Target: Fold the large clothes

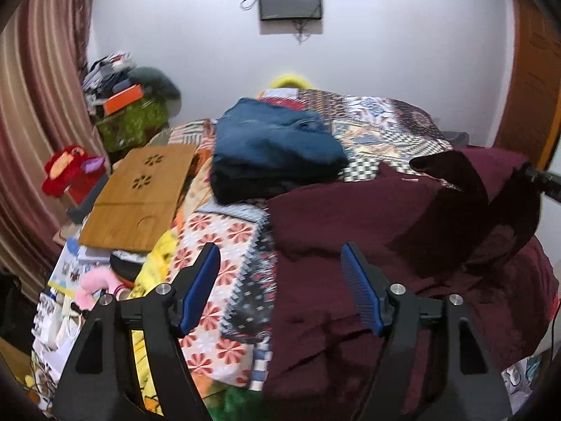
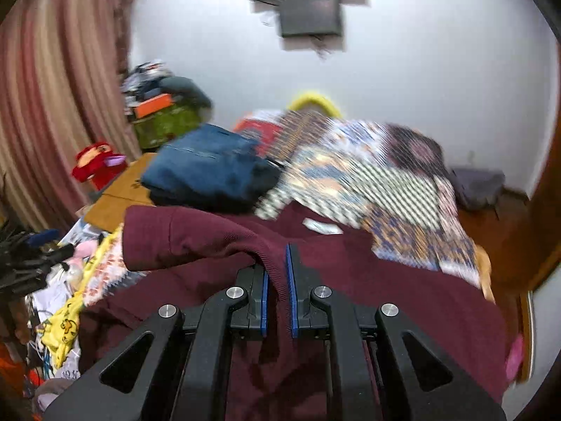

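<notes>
A large maroon garment [image 1: 368, 224] lies spread on the patterned bed cover [image 1: 224, 245], right of centre in the left wrist view. My left gripper [image 1: 280, 256] hangs open above the garment's left edge, with nothing between its blue pads. In the right wrist view my right gripper [image 2: 277, 263] is shut on a ribbed fold of the maroon garment [image 2: 196, 235], and a sleeve drapes off to the left of the jaws. In the left wrist view a lifted flap of that cloth [image 1: 466, 182] hangs at the right, by a black gripper part [image 1: 547, 182].
A folded blue garment [image 1: 273, 140] rests on a dark one further back on the bed. A wooden lap tray [image 1: 140, 196] lies at the left, beside a red plush toy [image 1: 70, 172]. Loose clutter [image 1: 70, 301] spills over the left bedside. Striped curtains [image 1: 35, 112] hang behind.
</notes>
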`<act>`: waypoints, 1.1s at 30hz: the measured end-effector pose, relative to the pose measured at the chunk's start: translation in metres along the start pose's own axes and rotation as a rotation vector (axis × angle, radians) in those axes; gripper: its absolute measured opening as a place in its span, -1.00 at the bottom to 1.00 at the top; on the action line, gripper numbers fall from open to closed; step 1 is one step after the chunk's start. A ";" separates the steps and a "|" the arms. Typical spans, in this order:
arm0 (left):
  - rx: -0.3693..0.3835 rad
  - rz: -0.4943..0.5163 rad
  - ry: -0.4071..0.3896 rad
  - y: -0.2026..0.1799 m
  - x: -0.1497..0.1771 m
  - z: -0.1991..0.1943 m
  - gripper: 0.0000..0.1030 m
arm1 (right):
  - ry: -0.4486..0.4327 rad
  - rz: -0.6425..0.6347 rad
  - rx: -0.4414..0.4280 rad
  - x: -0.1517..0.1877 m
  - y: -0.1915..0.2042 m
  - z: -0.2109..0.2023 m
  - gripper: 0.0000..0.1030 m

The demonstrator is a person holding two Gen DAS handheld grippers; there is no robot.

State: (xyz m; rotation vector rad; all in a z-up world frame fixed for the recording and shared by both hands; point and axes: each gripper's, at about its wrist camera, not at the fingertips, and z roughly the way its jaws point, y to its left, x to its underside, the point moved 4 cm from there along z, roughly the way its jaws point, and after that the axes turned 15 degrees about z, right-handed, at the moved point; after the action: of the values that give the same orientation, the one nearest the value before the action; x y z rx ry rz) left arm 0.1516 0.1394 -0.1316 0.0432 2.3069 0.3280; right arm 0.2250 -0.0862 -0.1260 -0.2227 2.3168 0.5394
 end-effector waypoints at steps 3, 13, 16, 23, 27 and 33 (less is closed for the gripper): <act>0.031 0.024 -0.012 -0.020 -0.007 0.000 0.66 | 0.026 0.071 0.064 0.012 -0.036 0.000 -0.84; 0.070 0.067 0.038 -0.046 -0.002 0.020 0.66 | 0.081 0.126 0.274 0.053 -0.100 -0.006 -0.84; 0.079 0.055 0.065 -0.045 0.004 0.028 0.66 | 0.108 0.139 0.327 0.059 -0.111 -0.003 -0.82; 0.167 0.104 0.145 -0.060 0.009 0.058 0.66 | 0.164 0.131 0.330 0.057 -0.119 -0.016 -0.62; 0.250 0.167 0.145 -0.092 -0.010 0.073 0.66 | 0.080 0.142 0.353 0.046 -0.120 -0.035 0.10; 0.400 0.337 0.151 -0.171 -0.028 0.089 0.66 | 0.040 0.124 0.329 0.043 -0.112 -0.041 0.29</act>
State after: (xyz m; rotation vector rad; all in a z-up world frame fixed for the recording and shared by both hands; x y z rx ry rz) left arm 0.2473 -0.0102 -0.2120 0.6302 2.4796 0.0315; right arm 0.2033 -0.2047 -0.1647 0.0677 2.4271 0.2082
